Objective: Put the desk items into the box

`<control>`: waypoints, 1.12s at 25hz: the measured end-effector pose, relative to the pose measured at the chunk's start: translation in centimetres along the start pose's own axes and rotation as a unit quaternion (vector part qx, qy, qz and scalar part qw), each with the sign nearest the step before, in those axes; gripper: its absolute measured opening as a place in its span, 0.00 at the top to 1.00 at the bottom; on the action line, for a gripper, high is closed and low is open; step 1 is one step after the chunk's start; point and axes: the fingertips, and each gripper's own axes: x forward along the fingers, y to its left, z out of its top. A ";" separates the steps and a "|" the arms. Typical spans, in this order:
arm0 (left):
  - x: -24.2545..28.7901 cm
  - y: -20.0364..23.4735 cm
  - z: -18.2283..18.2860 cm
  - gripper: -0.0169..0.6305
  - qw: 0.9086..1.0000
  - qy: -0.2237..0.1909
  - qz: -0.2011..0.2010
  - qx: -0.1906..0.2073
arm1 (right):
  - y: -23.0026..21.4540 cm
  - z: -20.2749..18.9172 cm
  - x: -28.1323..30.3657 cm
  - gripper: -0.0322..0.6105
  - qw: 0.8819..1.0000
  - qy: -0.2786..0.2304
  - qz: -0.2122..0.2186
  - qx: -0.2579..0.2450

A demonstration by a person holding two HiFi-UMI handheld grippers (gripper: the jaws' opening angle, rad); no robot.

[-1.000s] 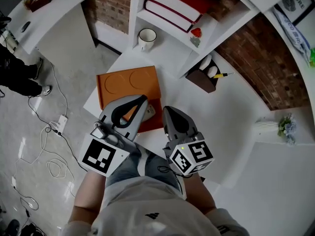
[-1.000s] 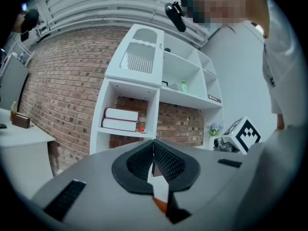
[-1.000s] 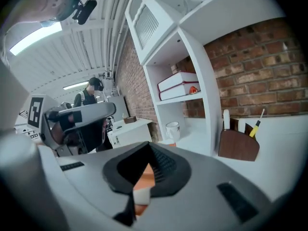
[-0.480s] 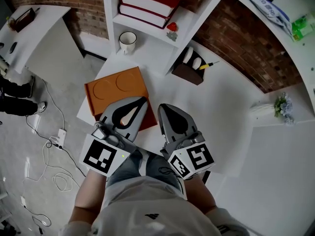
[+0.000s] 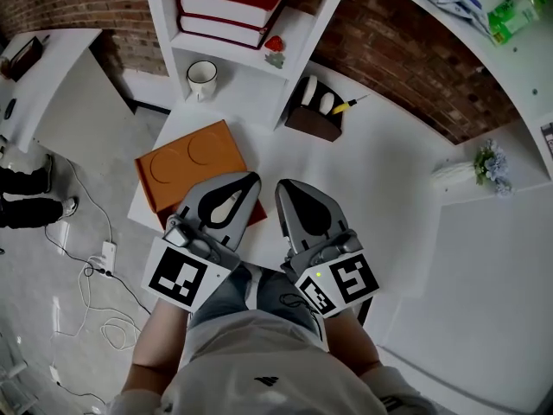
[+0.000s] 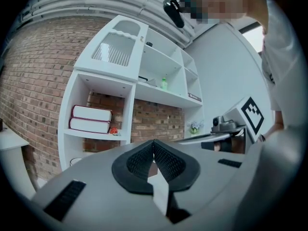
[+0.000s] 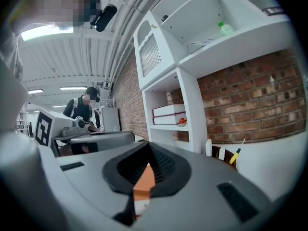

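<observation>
Desk (image 5: 389, 232), white, fills most of the head view. White shelf unit (image 5: 304, 26) stands at its far side with two red books (image 5: 229, 3) stacked on it. Orange box (image 5: 186, 162) lies flat at the desk's left corner, its near end under your left hand-held gripper (image 5: 252, 178). Your right hand-held gripper (image 5: 283, 185) sits just beside the left one. Both have jaws together and hold nothing. Brown holder (image 5: 311, 124) sits at the shelf's foot, and the mug (image 5: 202, 78) sits below the books.
</observation>
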 end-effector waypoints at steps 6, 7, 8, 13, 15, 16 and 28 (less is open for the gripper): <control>0.4 -0.6 -0.2 0.95 1.000 0.009 -0.012 0.018 | -0.2 0.2 -0.4 0.94 1.000 -0.007 -0.008 0.000; 0.5 -0.8 -0.2 0.95 1.000 0.009 -0.015 0.017 | -0.2 0.2 -0.5 0.94 1.000 -0.007 -0.009 0.001; 0.5 -0.9 -0.2 0.95 1.000 0.009 -0.019 0.015 | -0.2 0.3 -0.5 0.94 1.000 -0.007 -0.010 0.001; 0.6 -1.2 0.1 0.95 1.000 0.000 -0.028 0.004 | -0.1 0.1 -0.4 0.94 1.000 -0.004 -0.007 0.001; 0.7 -1.2 0.1 0.95 1.000 0.000 -0.030 0.003 | -0.1 0.1 -0.4 0.94 1.000 -0.002 -0.009 -0.001; 0.8 -1.3 0.1 0.95 1.000 0.000 -0.031 0.004 | -0.1 0.1 -0.4 0.93 1.000 -0.001 -0.010 -0.003; 3.3 -3.2 0.4 0.95 0.997 -0.003 -0.072 0.004 | -3.3 0.9 -2.3 0.93 0.998 -0.011 -0.057 -0.004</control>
